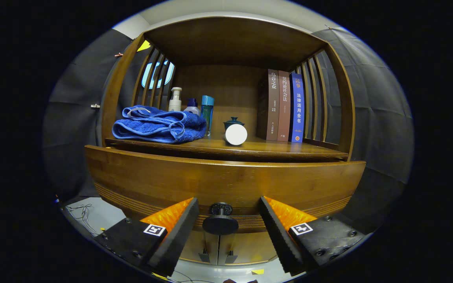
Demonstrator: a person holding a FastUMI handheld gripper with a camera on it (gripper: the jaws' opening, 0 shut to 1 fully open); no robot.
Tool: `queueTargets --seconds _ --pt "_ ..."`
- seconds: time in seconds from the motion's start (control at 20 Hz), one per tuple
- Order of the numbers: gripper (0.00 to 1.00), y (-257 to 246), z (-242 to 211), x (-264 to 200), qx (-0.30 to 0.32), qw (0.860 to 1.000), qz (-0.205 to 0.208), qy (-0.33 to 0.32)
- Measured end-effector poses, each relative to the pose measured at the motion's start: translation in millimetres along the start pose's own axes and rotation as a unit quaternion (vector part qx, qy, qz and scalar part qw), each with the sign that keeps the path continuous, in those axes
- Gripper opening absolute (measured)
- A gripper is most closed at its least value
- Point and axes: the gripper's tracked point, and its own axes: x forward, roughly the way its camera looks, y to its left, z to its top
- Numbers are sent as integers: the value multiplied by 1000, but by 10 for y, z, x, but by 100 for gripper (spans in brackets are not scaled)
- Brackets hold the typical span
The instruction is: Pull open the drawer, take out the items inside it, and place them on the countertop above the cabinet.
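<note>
1. The hand-held gripper (229,220) pointed straight at the front of a brown wooden cabinet, its two fingers spread wide apart and gripping nothing.
2. A round dark metal drawer knob (220,223) sat in the gap between the two fingers, clear of both, with open space on either side.
3. The knob was fixed to the curved brown wooden drawer front (226,182), which spanned the width of the cabinet just beyond the fingertips; whether the drawer was fully closed or slightly out could not be told, and nothing of its inside was visible.
4. Above the drawer front lay the polished brown wooden countertop (266,148), set inside an open shelf bay with slatted wooden sides and a wooden roof.
5. On the left of the countertop a folded blue terry towel (159,125) lay flat.
6. Just behind the towel stood a small white pump bottle (175,100), a bottle with a dark blue cap (192,105) and a tall clear bottle with a light blue cap (207,112), close together in a row.
7. Near the middle of the countertop a white round-ended cylinder (236,135) lay on its side, its flat end facing the gripper, with a small dark teal lidded cup (234,122) just behind it.
8. On the right, three upright books stood side by side: two with brown spines (278,105) and one with a blue spine (297,108).
9. Below the cabinet, a grey floor (92,218) showed with thin loose wires lying on it.
</note>
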Motion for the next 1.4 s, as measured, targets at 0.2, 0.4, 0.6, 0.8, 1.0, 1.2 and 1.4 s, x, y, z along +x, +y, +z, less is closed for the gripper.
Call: queueTargets --seconds 0.2,0.4,0.6,0.8,1.0,1.2,1.4 --pt "99 4 37 221 -3 1000 -1 1" --pt "99 6 35 361 -7 1000 -6 9" --pt "98 23 66 381 -14 1000 -8 8" --pt "99 17 326 292 -40 999 -15 -10" --pt "98 73 819 82 -37 998 -6 -41" --pt "99 69 1335 -191 -31 997 -6 -65" --pt "99 19 1755 -516 -24 998 -10 -59"
